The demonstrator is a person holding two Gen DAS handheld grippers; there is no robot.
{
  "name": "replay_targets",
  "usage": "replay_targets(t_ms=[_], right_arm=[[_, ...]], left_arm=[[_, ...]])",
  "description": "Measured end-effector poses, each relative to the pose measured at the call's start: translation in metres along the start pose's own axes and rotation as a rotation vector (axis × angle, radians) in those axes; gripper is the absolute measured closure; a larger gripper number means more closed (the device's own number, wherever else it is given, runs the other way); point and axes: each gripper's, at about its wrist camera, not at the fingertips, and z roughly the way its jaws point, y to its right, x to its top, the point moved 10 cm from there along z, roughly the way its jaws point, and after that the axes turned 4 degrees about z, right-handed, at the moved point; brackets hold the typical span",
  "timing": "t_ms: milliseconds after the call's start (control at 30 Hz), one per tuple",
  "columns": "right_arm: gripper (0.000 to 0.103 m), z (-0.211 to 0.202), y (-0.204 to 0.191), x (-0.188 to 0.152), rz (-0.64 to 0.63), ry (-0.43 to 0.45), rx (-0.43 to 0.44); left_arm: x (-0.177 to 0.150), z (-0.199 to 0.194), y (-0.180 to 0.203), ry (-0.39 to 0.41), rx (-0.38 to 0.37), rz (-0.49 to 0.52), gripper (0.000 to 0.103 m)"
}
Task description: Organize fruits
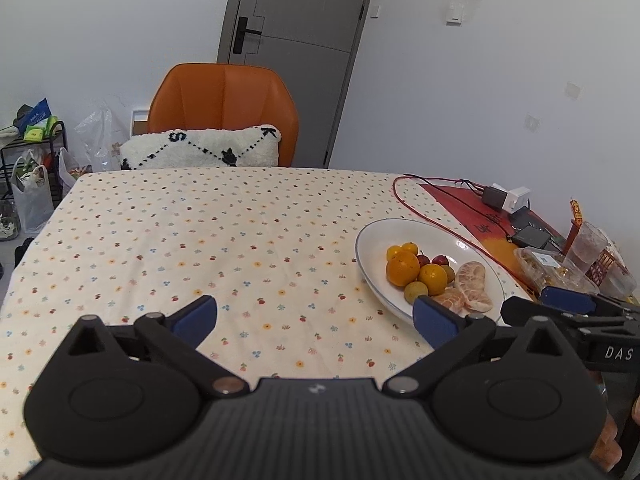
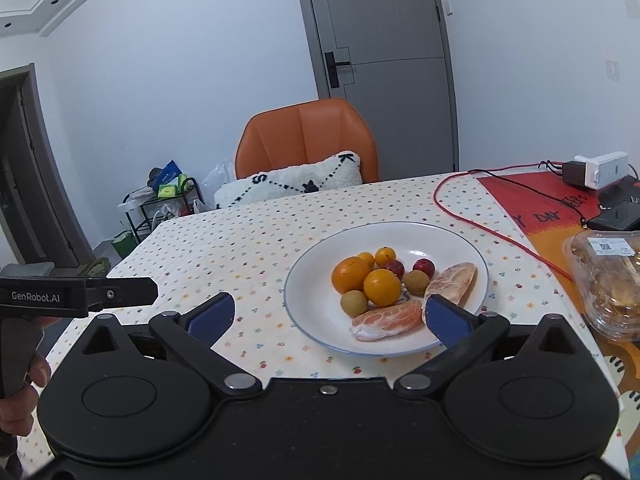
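A white plate (image 2: 460, 248) (image 1: 372, 236) on the dotted tablecloth holds the fruit: two large oranges (image 2: 382, 287) (image 1: 402, 268), small yellow citrus (image 2: 385, 255), two red fruits (image 2: 423, 266), brownish-green round fruits (image 2: 353, 303) and two peeled pomelo segments (image 2: 387, 319) (image 1: 474, 284). My right gripper (image 2: 326, 318) hovers open at the plate's near edge, its right finger beside the segments, holding nothing. My left gripper (image 1: 316, 320) is open over bare cloth, left of the plate. The right gripper's fingers (image 1: 568, 300) show at the right edge of the left wrist view.
An orange chair (image 2: 308, 136) with a white cushion stands at the table's far side. A red cable (image 2: 500, 232), chargers and black devices (image 2: 616, 216) lie on a red mat at right. A clear plastic food box (image 2: 608, 276) sits right of the plate. A hand (image 2: 24, 380) holds the left gripper.
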Motion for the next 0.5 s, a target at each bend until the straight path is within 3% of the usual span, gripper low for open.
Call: replay_targets(t_ms=[500], right_arm=[[0.0, -0.034, -0.016, -0.004, 0.025, -0.003, 0.027]], left_arm=[[-0.009, -0.049, -0.001, 0.017, 0.063, 0.046, 0.0]])
